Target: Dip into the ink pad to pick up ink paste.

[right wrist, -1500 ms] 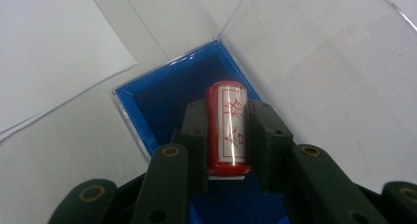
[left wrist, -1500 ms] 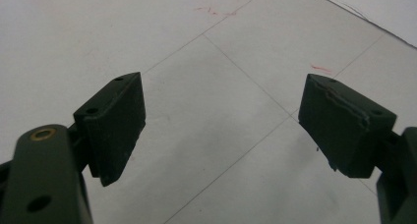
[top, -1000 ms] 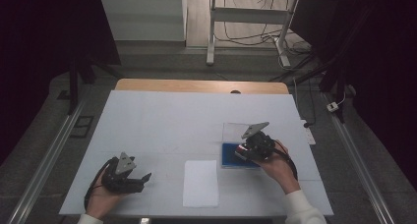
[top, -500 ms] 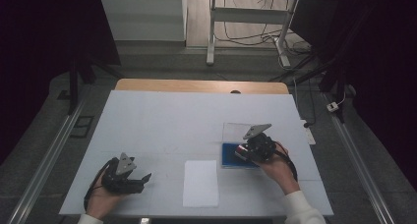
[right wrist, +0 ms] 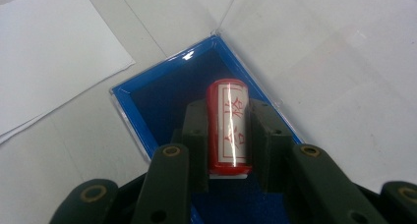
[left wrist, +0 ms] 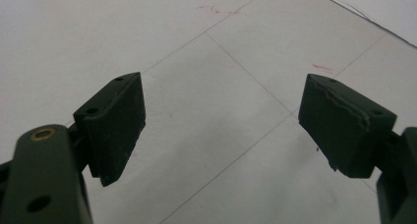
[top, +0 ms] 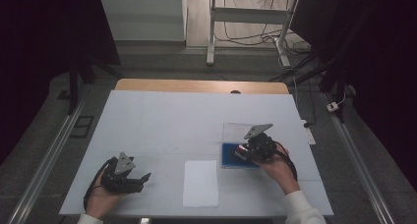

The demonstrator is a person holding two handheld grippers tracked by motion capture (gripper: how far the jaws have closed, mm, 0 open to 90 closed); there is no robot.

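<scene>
A red cylinder stamp (right wrist: 227,126) with a white label and red characters sits between the jaws of my right gripper (right wrist: 228,111), which is shut on it. It hangs over a blue-lined box (right wrist: 162,98) whose clear lid (right wrist: 314,47) lies open. In the high view my right gripper (top: 244,152) and the stamp (top: 241,149) are over the blue box (top: 228,155) at the right. At the table's front left my left gripper (top: 142,179) rests open; its jaws (left wrist: 216,130) stand wide apart over bare white table.
A white sheet of paper (top: 200,182) lies between the two grippers near the front edge, also seen as the paper (right wrist: 49,52) left of the box. The white table cover (top: 187,121) has thin grid lines. A wooden strip (top: 196,85) runs along the far edge.
</scene>
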